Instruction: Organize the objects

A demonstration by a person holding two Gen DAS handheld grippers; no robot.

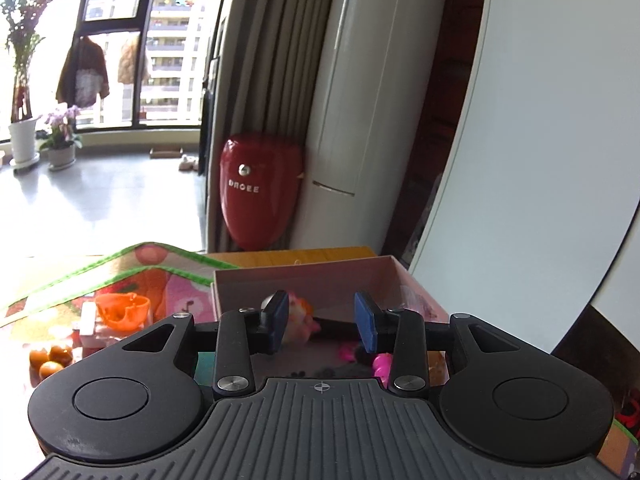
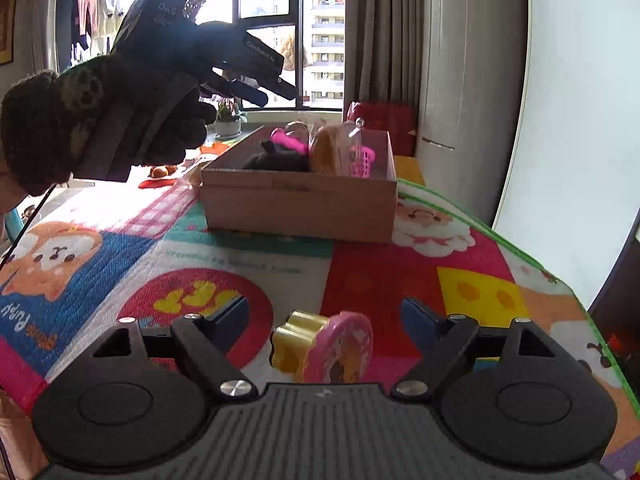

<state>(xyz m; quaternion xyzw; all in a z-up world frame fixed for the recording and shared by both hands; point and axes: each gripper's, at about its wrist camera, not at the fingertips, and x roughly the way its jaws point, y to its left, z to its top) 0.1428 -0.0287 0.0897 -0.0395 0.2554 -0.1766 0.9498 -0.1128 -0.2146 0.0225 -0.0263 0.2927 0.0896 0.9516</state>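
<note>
A pink and yellow toy stamp [image 2: 324,348] lies on its side on the colourful play mat [image 2: 120,256]. My right gripper [image 2: 324,314] is open around it, a blue pad well clear on each side. Further back stands a cardboard box [image 2: 300,204] with a black toy [image 2: 280,158], a pink basket [image 2: 362,160] and an orange round toy [image 2: 326,150] inside. In the right wrist view a gloved hand [image 2: 100,120] holds my left gripper [image 2: 276,90] up, left of the box. In the left wrist view the left gripper [image 1: 323,320] hangs open over the box [image 1: 304,276], nothing between its pads.
Left of the box lie an orange toy bowl [image 1: 122,312] and three small oranges [image 1: 50,356]. A red case [image 1: 260,196] leans by the curtain behind the box. A white panel [image 1: 540,140] rises on the right, past the mat's green edge [image 2: 520,248].
</note>
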